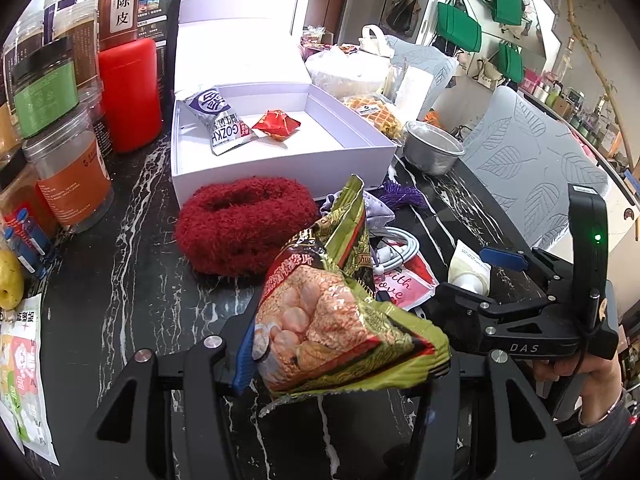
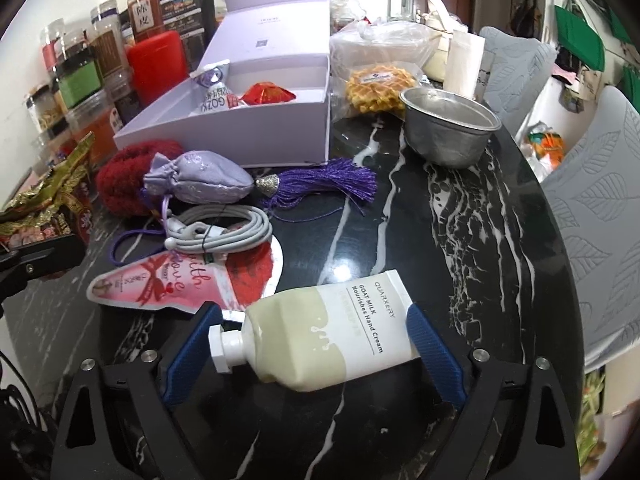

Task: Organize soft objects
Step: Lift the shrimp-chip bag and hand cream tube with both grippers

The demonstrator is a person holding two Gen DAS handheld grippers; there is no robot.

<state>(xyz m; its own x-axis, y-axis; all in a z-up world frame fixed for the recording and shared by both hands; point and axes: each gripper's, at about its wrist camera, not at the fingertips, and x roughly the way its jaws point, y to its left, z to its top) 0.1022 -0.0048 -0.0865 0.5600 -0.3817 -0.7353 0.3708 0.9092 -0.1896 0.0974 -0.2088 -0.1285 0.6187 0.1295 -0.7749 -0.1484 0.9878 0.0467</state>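
Note:
My left gripper (image 1: 344,344) is shut on a green snack bag (image 1: 332,312) and holds it up above the black marble table (image 1: 140,264). Beyond it lie a dark red fuzzy ring (image 1: 244,228) and an open white box (image 1: 280,168) that holds a purple-white packet (image 1: 220,120) and a red packet (image 1: 276,124). My right gripper (image 2: 312,310) is open around a hand cream tube (image 2: 320,336) that lies flat on the table. Its blue pads (image 2: 436,356) stand at the cap end and the crimped end, and the tube is not squeezed.
A lavender pouch with a purple tassel (image 2: 200,184), a coiled grey cable (image 2: 224,228) and a pink sachet (image 2: 160,288) lie mid-table. A metal bowl (image 2: 448,128) and wrapped waffle (image 2: 376,84) sit behind. Jars (image 1: 72,168) and a red canister (image 1: 128,92) line the left.

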